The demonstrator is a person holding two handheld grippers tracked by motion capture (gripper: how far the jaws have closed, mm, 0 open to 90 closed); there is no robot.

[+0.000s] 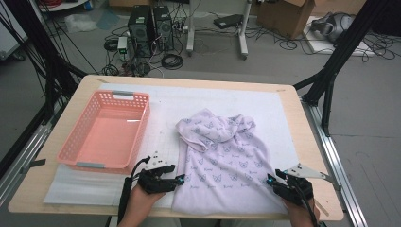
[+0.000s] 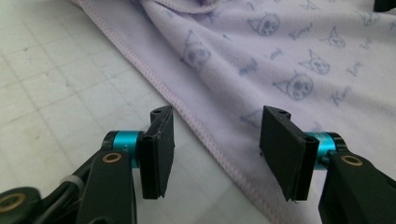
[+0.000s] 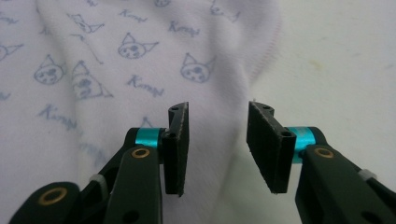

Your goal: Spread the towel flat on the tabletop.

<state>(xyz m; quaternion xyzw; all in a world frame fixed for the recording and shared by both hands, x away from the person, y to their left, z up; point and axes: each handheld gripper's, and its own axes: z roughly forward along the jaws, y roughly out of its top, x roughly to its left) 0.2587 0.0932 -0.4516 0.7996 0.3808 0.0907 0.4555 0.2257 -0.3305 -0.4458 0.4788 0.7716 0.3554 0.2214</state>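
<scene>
A soft lilac fleece cloth with a stitched hem lies on the near right part of the white gridded mat, its far end bunched. It is printed with small blue cat faces and script too small to read. The left gripper at its near left edge and the right gripper at its near right edge both stand spread, pinching nothing. A pink plastic lattice basket sits left.
</scene>
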